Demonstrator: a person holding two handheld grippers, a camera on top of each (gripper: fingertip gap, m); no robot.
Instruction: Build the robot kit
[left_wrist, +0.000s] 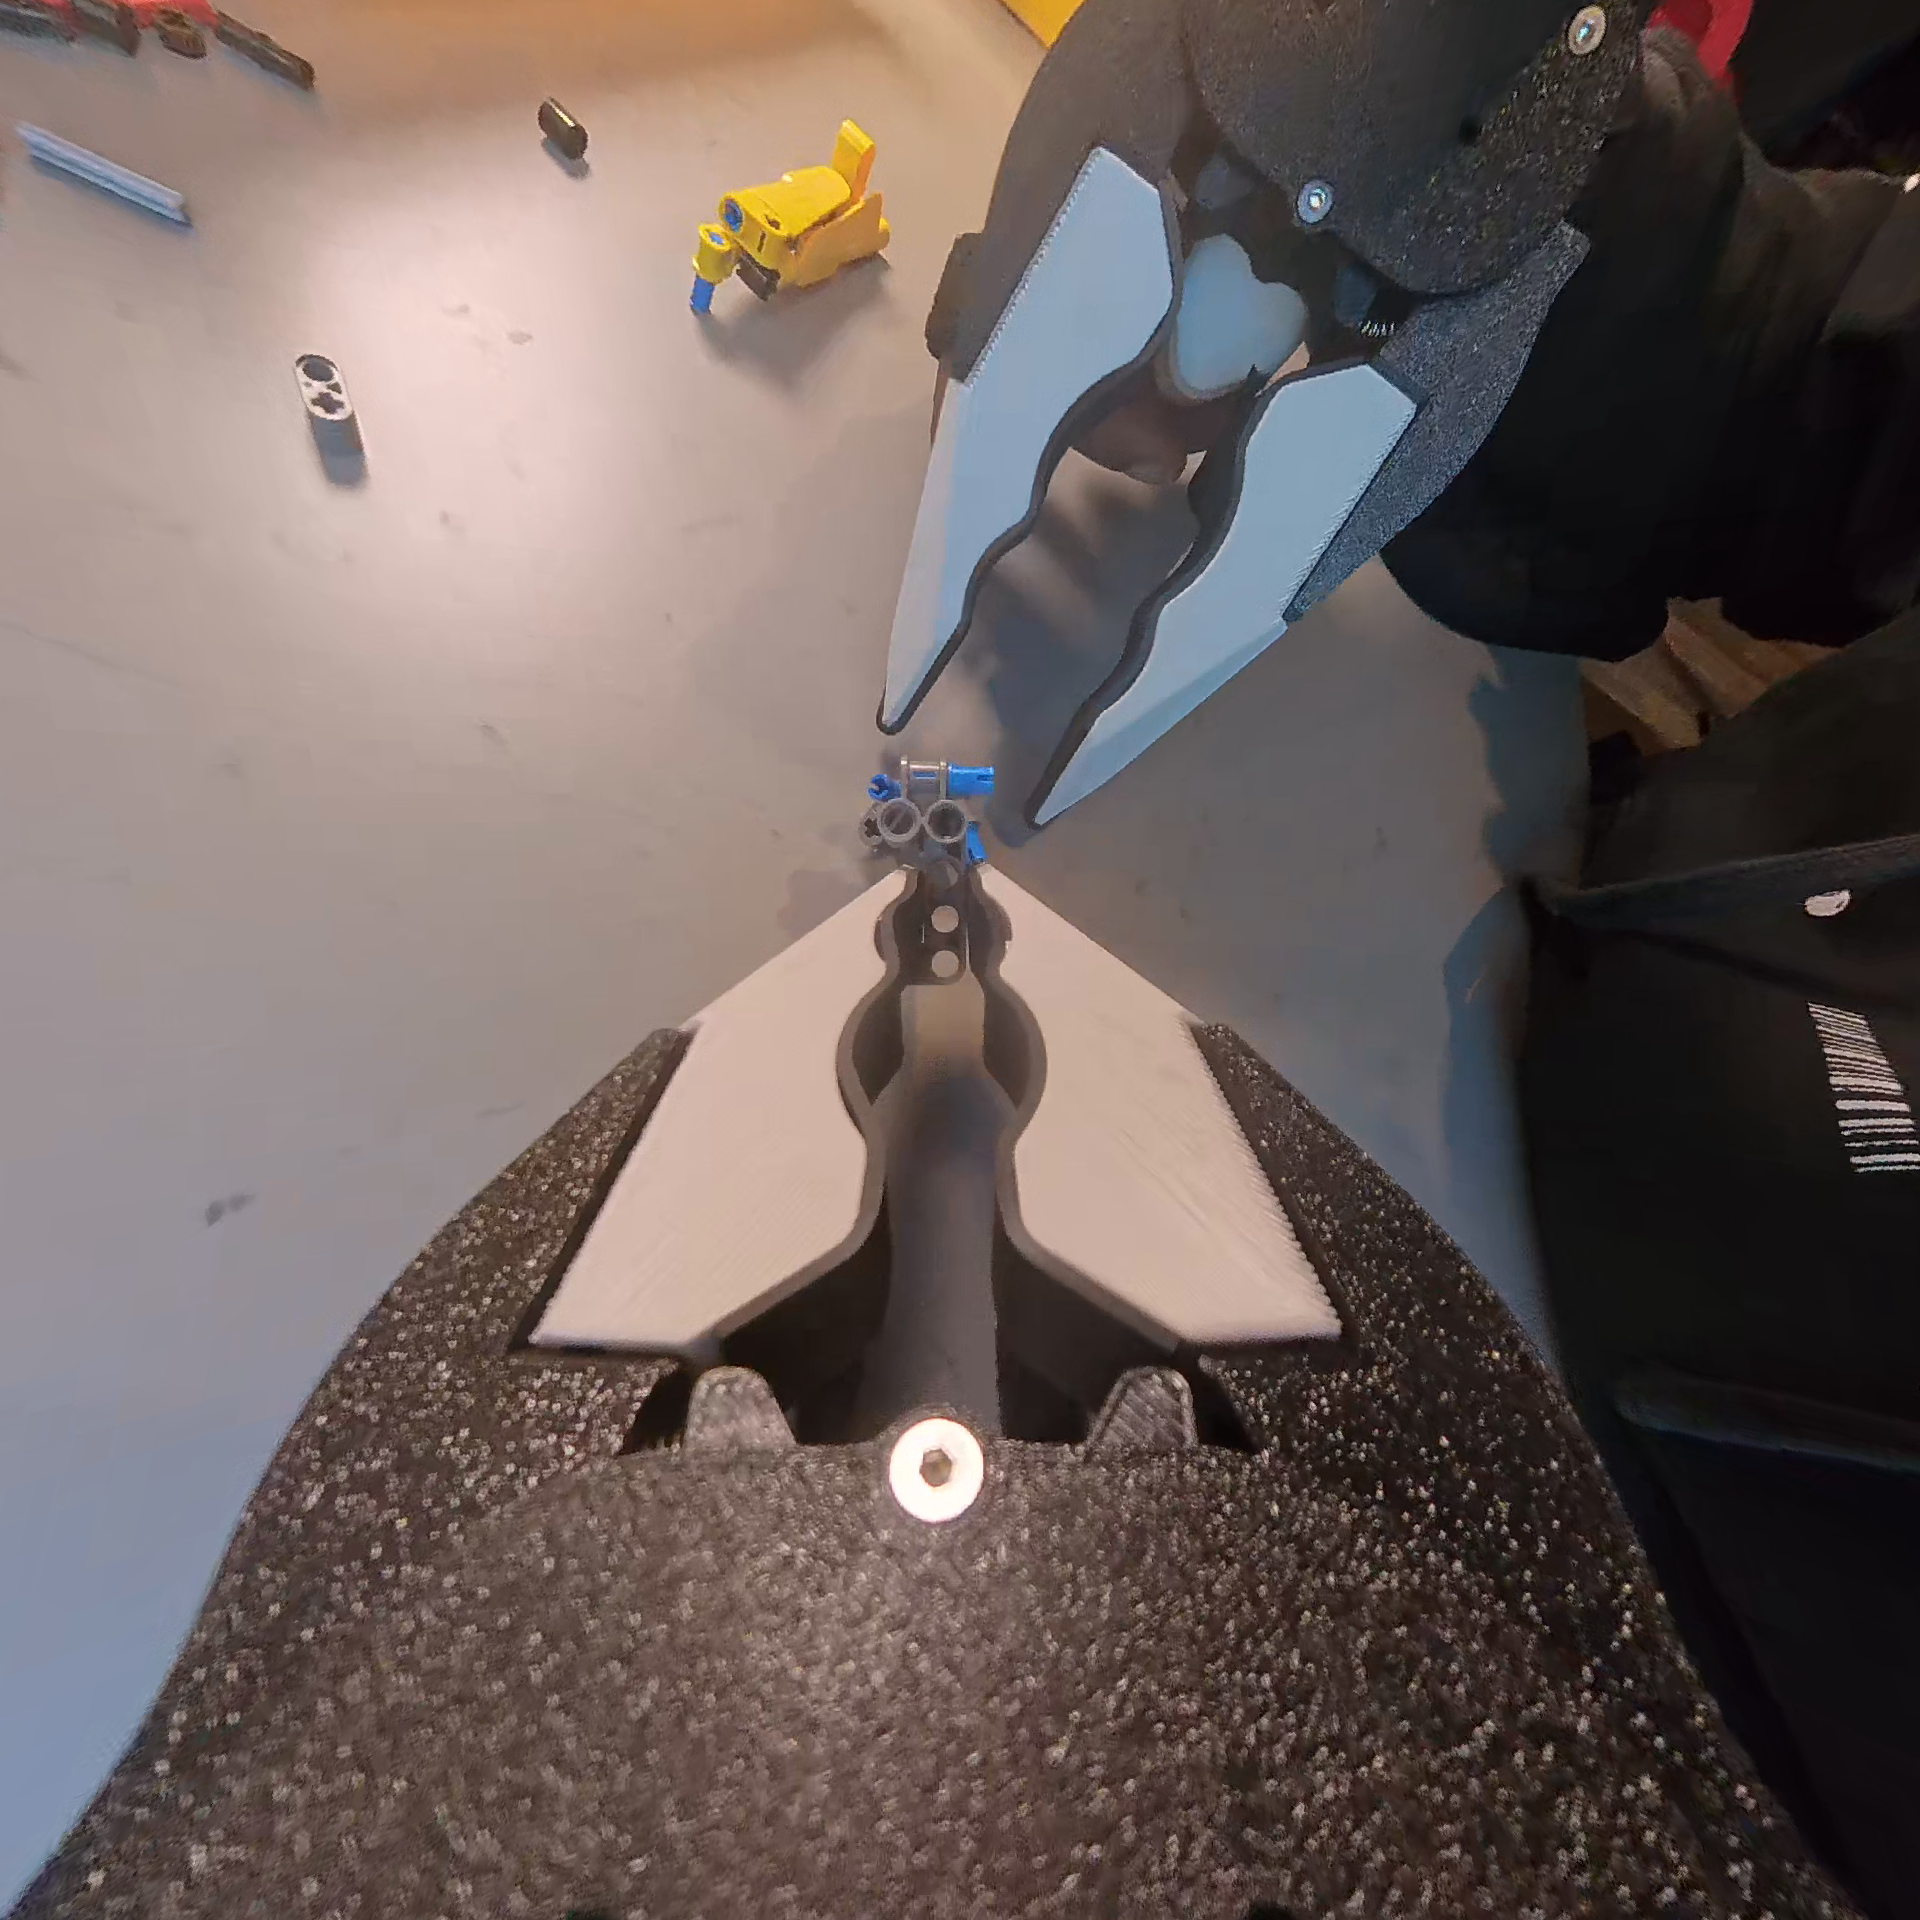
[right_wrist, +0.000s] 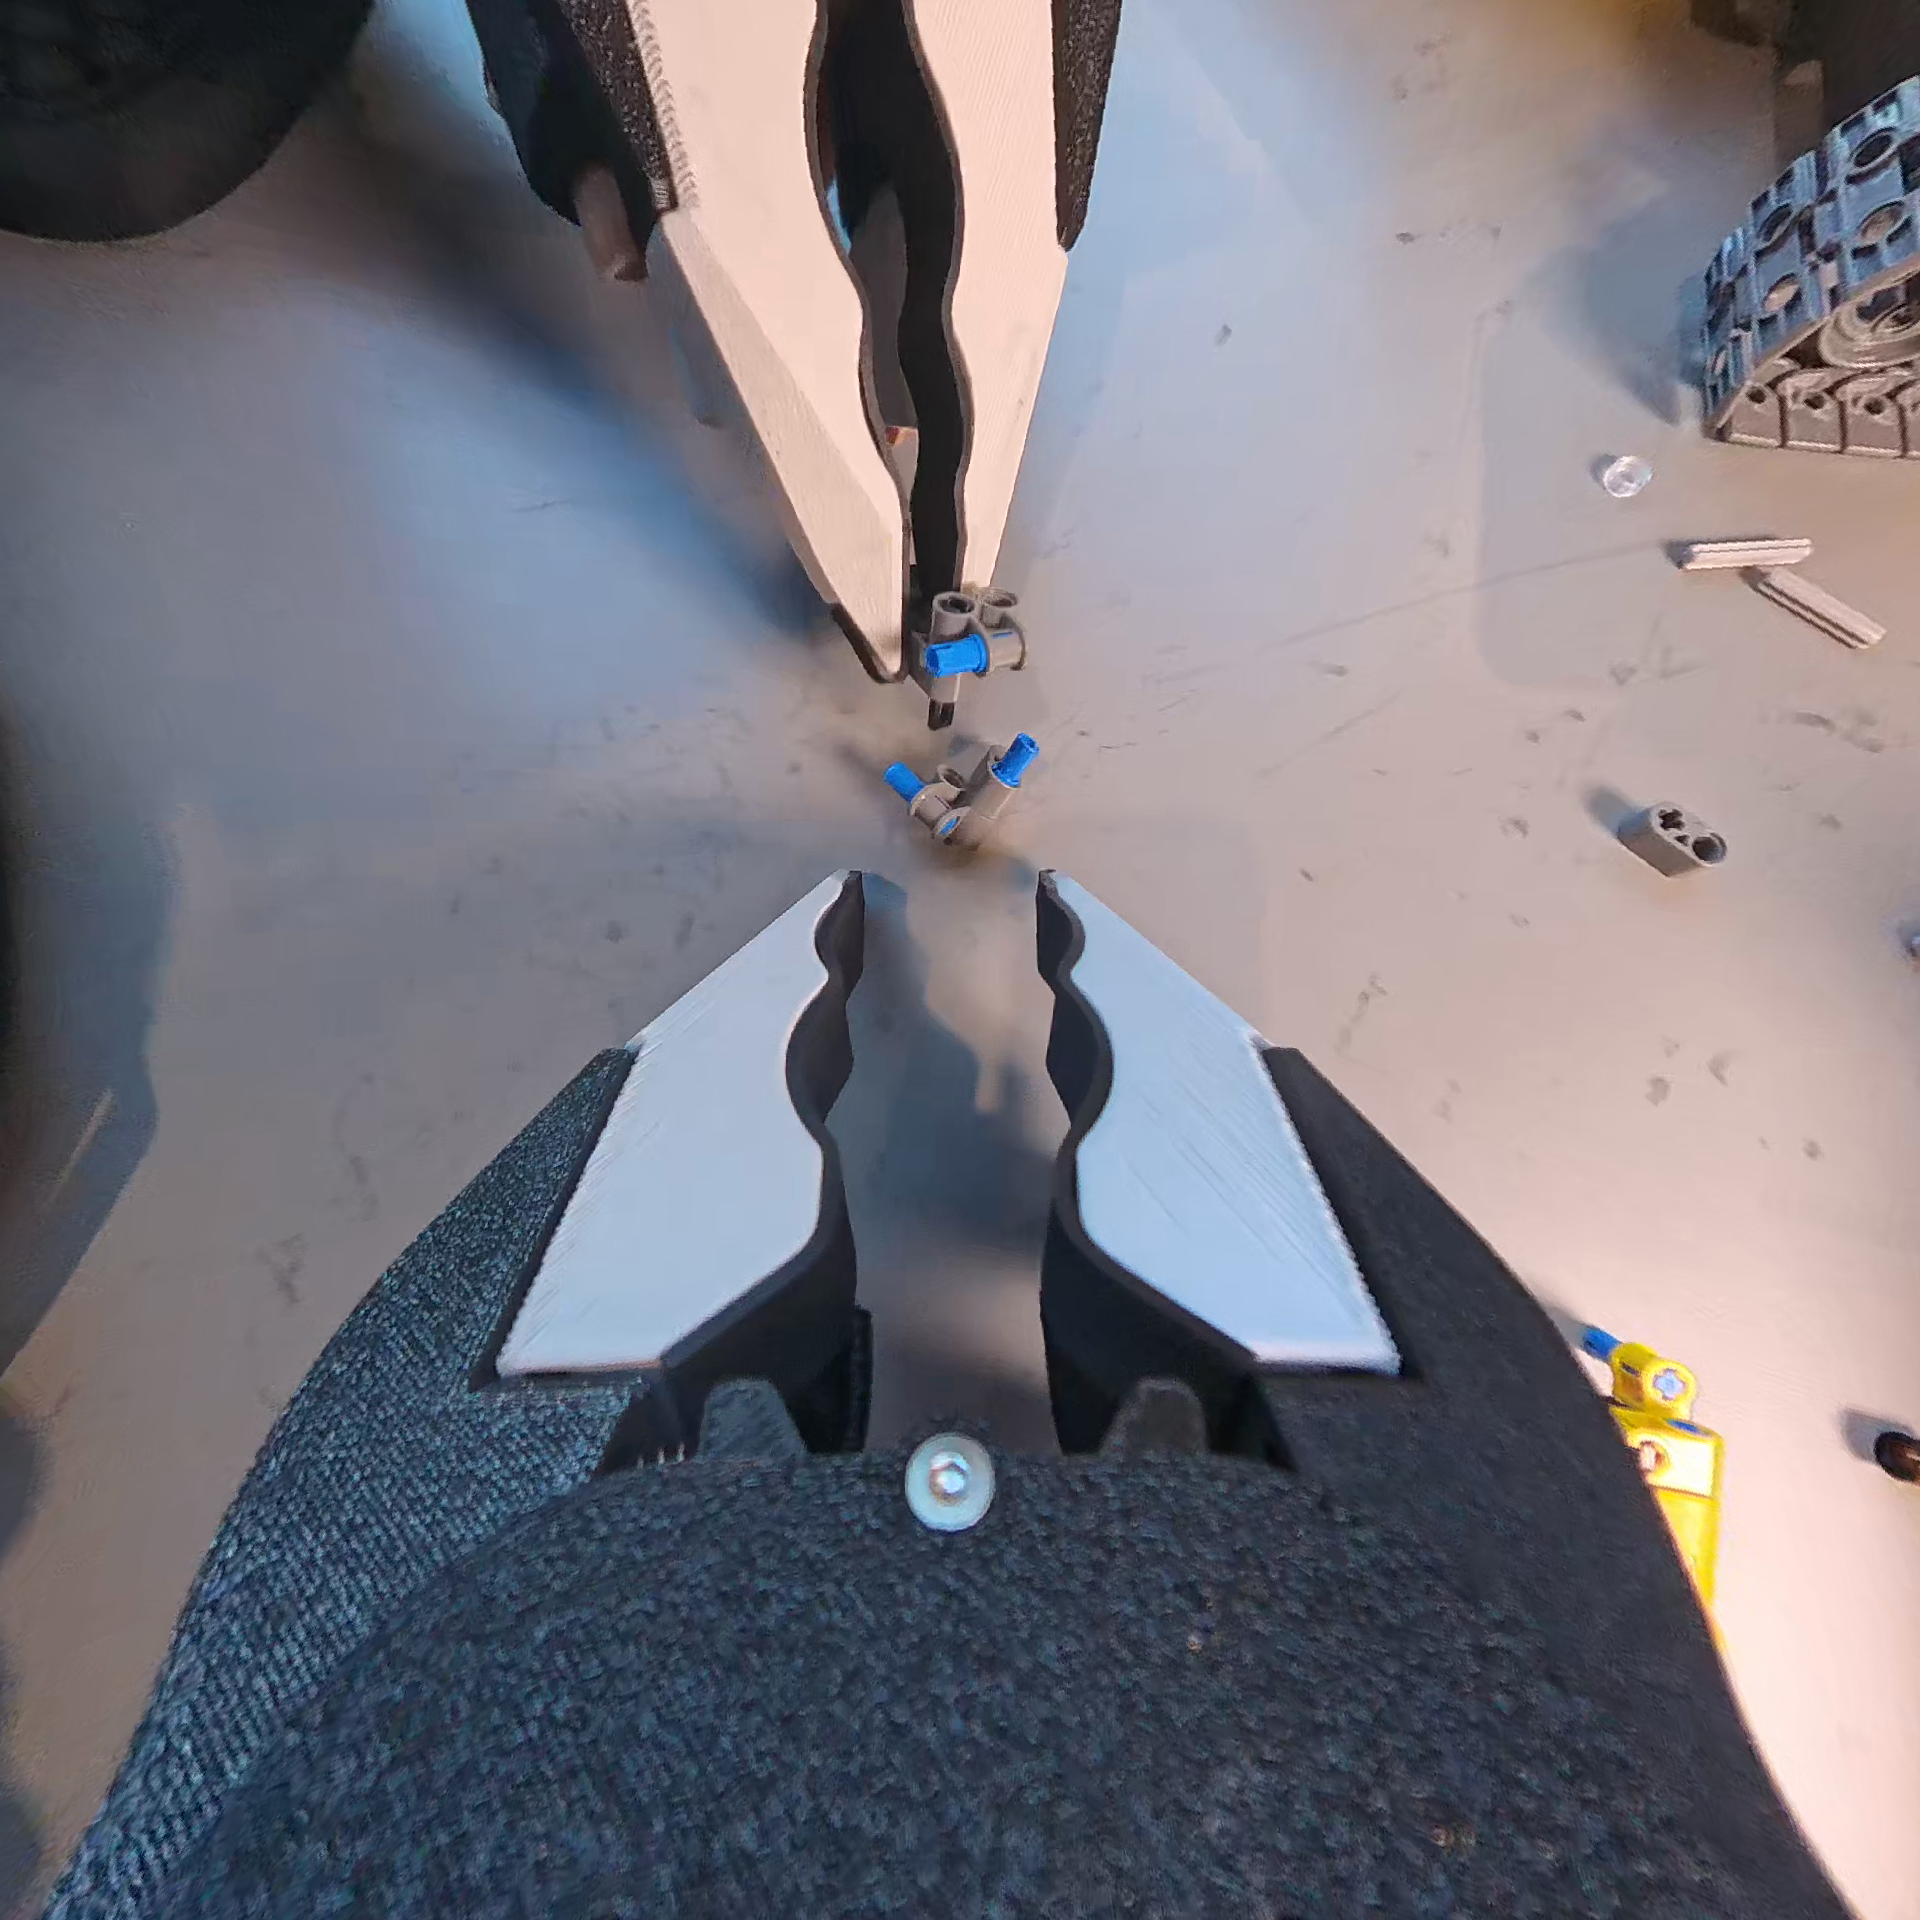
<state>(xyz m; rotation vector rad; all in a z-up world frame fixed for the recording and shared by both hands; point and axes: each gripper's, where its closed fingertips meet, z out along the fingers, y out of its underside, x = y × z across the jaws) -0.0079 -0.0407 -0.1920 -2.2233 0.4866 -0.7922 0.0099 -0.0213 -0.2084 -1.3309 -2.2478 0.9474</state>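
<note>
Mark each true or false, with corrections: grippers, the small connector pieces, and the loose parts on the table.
1. The left gripper is shut on a thin black beam carrying a grey connector with a blue pin. True.
2. The right gripper is clamped on a part. False: its jaws stand open and empty.
3. A second grey connector with blue pins lies on the table between the two grippers. True.
4. The yellow assembly is held by the right gripper. False: it sits on the table, apart from both.
5. A grey track chain lies off to the side in the right wrist view. True.
</note>
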